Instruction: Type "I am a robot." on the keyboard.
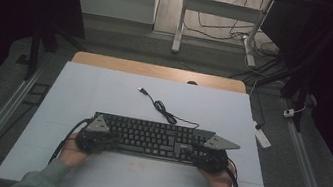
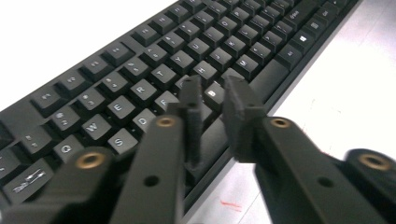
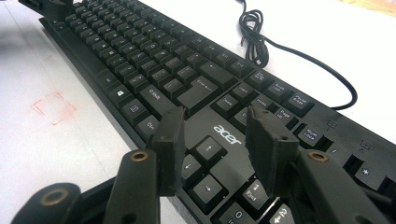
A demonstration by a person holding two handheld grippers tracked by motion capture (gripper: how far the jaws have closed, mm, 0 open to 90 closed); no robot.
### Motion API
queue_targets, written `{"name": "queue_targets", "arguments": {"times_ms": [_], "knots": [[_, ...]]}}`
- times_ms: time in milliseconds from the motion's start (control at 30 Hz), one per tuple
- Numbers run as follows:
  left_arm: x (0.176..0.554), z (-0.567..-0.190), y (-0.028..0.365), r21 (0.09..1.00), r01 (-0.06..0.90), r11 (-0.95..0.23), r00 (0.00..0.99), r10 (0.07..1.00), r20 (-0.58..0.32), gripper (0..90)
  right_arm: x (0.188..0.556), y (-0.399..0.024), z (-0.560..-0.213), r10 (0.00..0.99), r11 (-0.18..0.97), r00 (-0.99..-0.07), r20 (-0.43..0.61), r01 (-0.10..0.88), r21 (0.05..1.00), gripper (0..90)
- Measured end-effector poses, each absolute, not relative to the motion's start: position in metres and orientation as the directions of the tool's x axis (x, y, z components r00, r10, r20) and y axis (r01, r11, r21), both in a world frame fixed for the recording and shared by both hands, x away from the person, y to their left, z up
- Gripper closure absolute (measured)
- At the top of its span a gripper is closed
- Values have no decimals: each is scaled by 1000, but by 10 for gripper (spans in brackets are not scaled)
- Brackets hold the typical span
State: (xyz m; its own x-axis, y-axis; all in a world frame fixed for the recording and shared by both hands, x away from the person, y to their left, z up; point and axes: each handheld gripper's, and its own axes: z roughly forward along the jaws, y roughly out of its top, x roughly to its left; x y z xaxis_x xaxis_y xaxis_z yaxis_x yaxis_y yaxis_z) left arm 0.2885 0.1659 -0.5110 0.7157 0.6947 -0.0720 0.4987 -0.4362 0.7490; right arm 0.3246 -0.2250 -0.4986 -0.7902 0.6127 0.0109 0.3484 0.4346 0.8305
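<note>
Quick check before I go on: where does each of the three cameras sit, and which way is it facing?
High view: above the person's side, looking forward and down on the table; forearms, hands, left gripper and right gripper at the keyboard.
Left gripper view: rides that gripper, looking along its near-closed jaws over the letter keys.
Right gripper view: rides that gripper, jaws apart over the arrow keys, cable beyond.
Shared: all show the keyboard.

black acer keyboard [image 1: 152, 138] flat on white table, cable coiled behind

"acer" on keyboard [image 3: 227, 134], letter keys Q, W, E, R, T
</note>
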Motion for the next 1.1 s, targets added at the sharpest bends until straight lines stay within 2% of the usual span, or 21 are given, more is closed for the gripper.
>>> {"name": "queue_targets", "arguments": {"times_ms": [167,1100], "knots": [[289,-513,161,736,495,-462,732,678,-67,886,325,-225,-499,613,437,-790,8,347,830,571],[292,-523,138,705,485,-517,757,652,-43,889,326,-222,-501,614,456,-789,-3,352,817,565]]}}
